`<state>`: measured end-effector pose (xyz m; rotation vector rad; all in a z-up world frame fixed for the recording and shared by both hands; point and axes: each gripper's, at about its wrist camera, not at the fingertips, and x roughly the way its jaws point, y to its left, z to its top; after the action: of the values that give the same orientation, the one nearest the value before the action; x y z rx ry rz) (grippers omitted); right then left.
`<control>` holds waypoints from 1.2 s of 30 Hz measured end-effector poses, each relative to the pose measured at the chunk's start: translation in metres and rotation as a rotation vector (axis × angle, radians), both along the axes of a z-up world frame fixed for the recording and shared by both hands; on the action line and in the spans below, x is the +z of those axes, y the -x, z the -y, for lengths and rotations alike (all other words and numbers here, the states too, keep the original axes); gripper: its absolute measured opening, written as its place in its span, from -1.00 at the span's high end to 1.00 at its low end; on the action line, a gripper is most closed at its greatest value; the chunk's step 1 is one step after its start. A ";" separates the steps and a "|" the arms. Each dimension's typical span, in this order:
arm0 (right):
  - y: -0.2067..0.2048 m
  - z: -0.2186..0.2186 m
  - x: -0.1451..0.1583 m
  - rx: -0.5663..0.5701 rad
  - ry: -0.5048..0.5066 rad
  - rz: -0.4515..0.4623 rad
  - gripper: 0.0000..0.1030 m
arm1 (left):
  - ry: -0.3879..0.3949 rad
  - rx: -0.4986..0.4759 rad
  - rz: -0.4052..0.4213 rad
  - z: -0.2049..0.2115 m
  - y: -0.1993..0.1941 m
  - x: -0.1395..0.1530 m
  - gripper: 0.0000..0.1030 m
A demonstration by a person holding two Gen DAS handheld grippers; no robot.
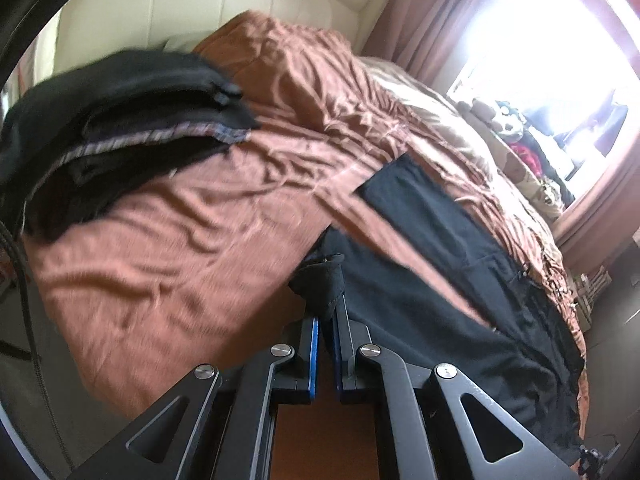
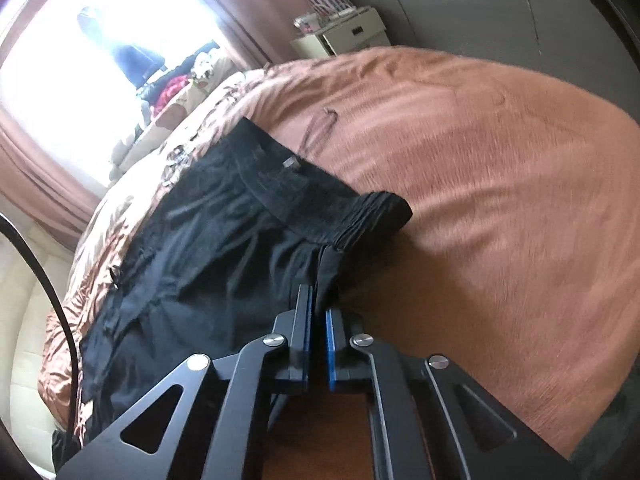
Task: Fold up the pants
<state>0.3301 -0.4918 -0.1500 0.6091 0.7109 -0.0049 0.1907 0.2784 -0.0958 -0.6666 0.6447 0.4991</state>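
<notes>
Both tilted downward, left gripper [image 1: 327, 312] and right gripper [image 2: 318, 304] pinch the black pants [image 2: 224, 240].

We hold our left gripper [image 1: 326, 312] angled downward, its blue-padded black jaws pinched together on dark cloth. Our right gripper [image 2: 318, 300] likewise tilts downward, jaws clamped on dark cloth.

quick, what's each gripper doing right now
left gripper: closed, pinching an end of the black pants.
right gripper: closed, pinching the pants near the waistband.
</notes>
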 end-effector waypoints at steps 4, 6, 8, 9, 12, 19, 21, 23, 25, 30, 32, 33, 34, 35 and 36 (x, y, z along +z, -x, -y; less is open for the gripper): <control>-0.003 0.000 0.017 0.017 0.011 0.038 0.98 | -0.047 -0.034 0.026 -0.004 -0.025 0.022 0.88; -0.007 0.000 0.025 0.019 0.017 0.053 0.98 | -0.062 -0.045 0.033 -0.007 -0.039 0.032 0.88; -0.013 -0.002 0.036 0.024 0.029 0.075 0.98 | -0.083 -0.060 0.037 -0.010 -0.053 0.041 0.88; -0.015 -0.002 0.038 0.026 0.032 0.082 0.98 | -0.089 -0.065 0.040 -0.010 -0.057 0.044 0.88; -0.025 -0.007 0.051 0.037 0.046 0.103 0.98 | -0.115 -0.085 0.046 -0.014 -0.077 0.055 0.88; -0.055 -0.021 0.068 0.030 0.090 0.109 0.99 | -0.166 -0.128 0.038 -0.023 -0.130 0.074 0.88; -0.067 -0.027 0.072 0.023 0.105 0.097 0.99 | -0.176 -0.141 0.032 -0.026 -0.147 0.077 0.88; -0.081 -0.032 0.076 0.024 0.111 0.094 0.99 | -0.187 -0.157 0.016 -0.028 -0.167 0.078 0.88; -0.096 -0.037 0.078 0.025 0.121 0.084 0.99 | -0.211 -0.177 0.003 -0.028 -0.183 0.079 0.88; -0.136 -0.047 0.084 0.030 0.144 0.065 0.99 | -0.245 -0.214 -0.037 -0.035 -0.231 0.078 0.88; -0.156 -0.053 0.084 0.036 0.163 0.053 0.99 | -0.252 -0.222 -0.051 -0.039 -0.250 0.076 0.88; -0.166 -0.057 0.083 0.039 0.170 0.047 0.99 | -0.249 -0.225 -0.054 -0.042 -0.257 0.075 0.88; -0.175 -0.058 0.083 0.040 0.173 0.043 0.99 | -0.243 -0.227 -0.062 -0.045 -0.267 0.073 0.88; -0.185 -0.060 0.083 0.040 0.174 0.038 0.99 | -0.240 -0.229 -0.072 -0.048 -0.277 0.070 0.88; -0.190 -0.060 0.082 0.040 0.174 0.035 0.99 | -0.237 -0.231 -0.084 -0.051 -0.288 0.067 0.88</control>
<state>0.5202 -0.4315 -0.0676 0.4271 0.6803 -0.0185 0.4788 0.3298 -0.0291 -0.3432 0.7184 0.3816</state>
